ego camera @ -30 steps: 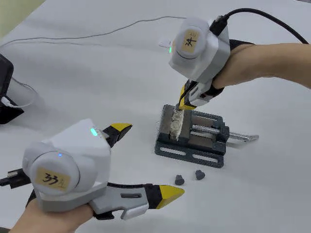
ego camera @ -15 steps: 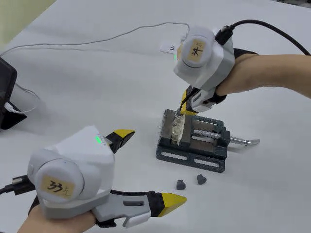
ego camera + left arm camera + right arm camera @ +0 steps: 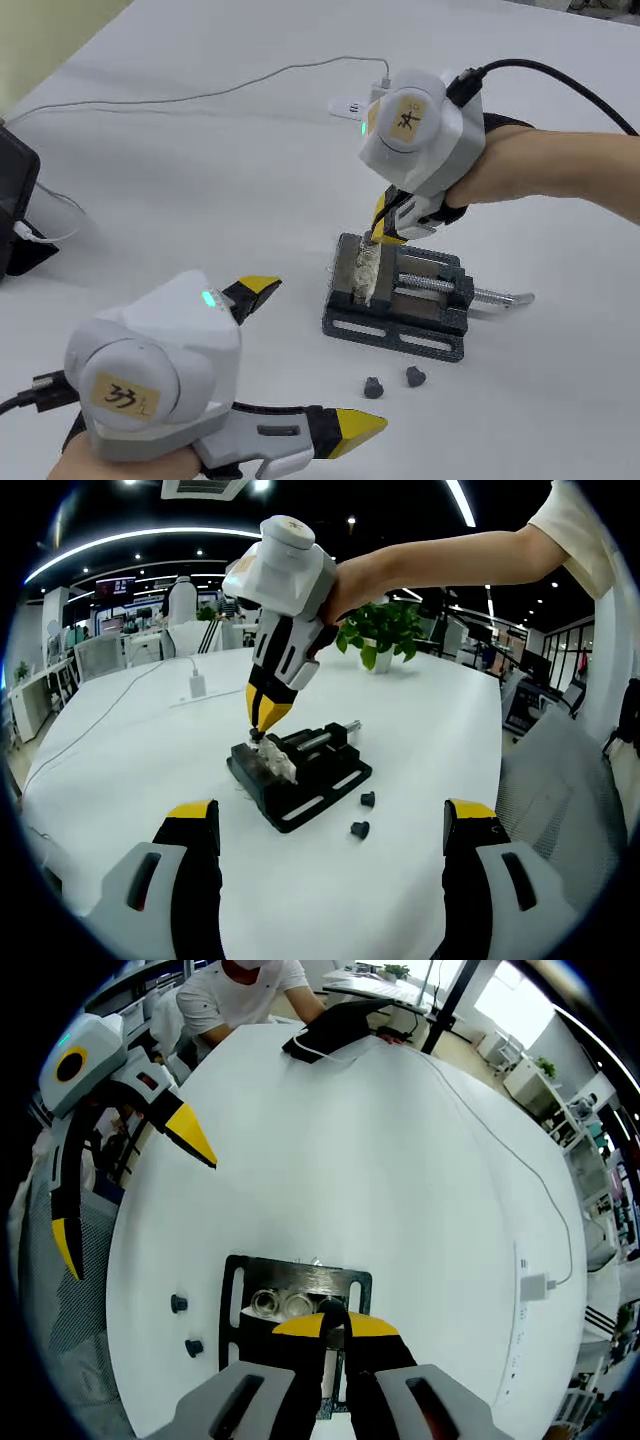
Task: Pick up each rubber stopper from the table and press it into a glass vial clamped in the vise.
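Observation:
A dark metal vise clamps a row of glass vials. My right gripper points down at the far end of that row. It is shut on a small dark rubber stopper, right above a vial mouth. Two loose stoppers lie on the white table in front of the vise. My left gripper hovers open and empty, nearer to me and left of the vise.
A white cable and charger plug run across the far side of the table. A black device sits at the left edge. A person in white is seated beyond the table in the right gripper view.
The head camera has shifted a little. My right gripper stays at the far end of the vial row, still shut on the stopper. The left gripper stays open.

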Demonstrator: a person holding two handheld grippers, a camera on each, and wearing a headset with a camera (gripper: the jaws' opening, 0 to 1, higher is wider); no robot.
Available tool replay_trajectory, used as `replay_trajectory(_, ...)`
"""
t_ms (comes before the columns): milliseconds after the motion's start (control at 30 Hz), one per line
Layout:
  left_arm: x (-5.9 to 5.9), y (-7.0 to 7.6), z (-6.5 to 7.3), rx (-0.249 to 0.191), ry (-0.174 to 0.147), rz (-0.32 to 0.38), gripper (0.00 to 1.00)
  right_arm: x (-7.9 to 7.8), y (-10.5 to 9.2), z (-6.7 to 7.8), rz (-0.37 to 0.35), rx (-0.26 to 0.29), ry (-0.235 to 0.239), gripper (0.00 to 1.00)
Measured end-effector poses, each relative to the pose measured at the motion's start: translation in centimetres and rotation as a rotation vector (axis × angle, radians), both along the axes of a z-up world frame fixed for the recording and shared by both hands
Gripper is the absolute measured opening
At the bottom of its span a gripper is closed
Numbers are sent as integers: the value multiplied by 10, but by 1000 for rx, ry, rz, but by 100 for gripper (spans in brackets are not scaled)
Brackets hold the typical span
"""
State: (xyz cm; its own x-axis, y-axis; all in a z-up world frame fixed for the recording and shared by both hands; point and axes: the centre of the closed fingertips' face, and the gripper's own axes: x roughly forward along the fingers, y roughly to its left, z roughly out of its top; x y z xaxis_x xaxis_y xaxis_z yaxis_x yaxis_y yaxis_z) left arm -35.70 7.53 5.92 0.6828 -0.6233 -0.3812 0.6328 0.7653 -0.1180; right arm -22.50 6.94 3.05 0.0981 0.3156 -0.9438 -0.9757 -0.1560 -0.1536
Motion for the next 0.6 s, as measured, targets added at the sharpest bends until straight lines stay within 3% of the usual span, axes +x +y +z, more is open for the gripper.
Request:
replay_trajectory(100, 0, 1, -1, 4, 1, 0, 92, 1, -1, 5, -17, 16, 9, 15)
replay_trajectory(200, -1, 2, -1, 5, 0, 0, 92, -4, -2, 7, -43, 44, 46, 18)
replay_trajectory(300, 0, 3, -1, 8, 0, -2, 92, -9, -7, 4, -53, 51, 74, 29)
replay_trajectory(600, 0, 5, 0, 14, -5, -4, 92, -26, -17, 6, -104, 115, 120, 42)
